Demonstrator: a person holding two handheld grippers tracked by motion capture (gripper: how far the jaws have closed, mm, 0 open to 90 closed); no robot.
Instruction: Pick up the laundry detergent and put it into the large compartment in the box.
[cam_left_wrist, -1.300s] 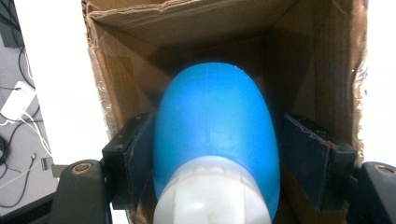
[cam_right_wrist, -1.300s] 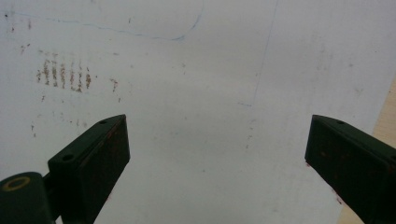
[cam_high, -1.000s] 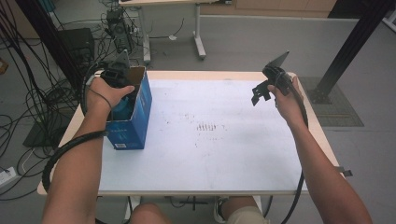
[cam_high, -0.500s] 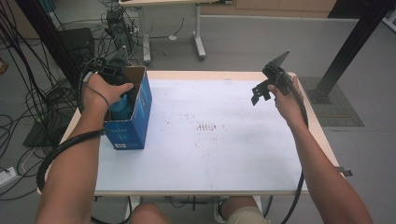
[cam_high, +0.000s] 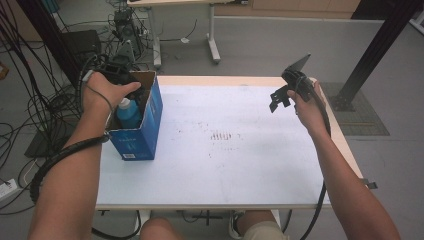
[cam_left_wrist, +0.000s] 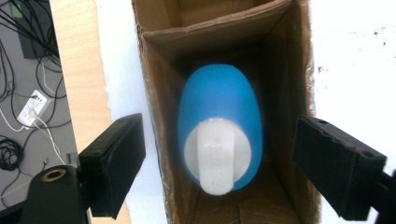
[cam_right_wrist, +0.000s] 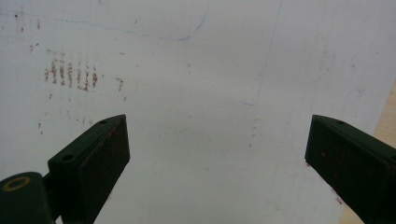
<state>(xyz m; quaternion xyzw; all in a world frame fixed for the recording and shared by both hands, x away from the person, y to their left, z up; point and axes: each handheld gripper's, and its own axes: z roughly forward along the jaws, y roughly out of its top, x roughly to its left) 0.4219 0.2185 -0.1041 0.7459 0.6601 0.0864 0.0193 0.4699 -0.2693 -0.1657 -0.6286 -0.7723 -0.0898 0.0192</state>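
We are working at the white table (cam_high: 225, 165), on whose left edge the blue cardboard box (cam_high: 145, 131) is standing upright with its top flaps open. Inside it the blue bottle (cam_left_wrist: 219, 119) is standing upright, its white cap (cam_left_wrist: 215, 156) facing up, touching neither gripper. We are holding the left gripper (cam_left_wrist: 219, 163) directly above the box mouth; its jaws have just been opening and are now standing spread on either side of the bottle, gripping nothing. To finish this release cleanly, we judge that we should be lifting straight up, keeping the jaws clear of the cardboard walls. We are holding the right gripper (cam_right_wrist: 217, 158) above bare tabletop at the far right, jaws spread and empty.
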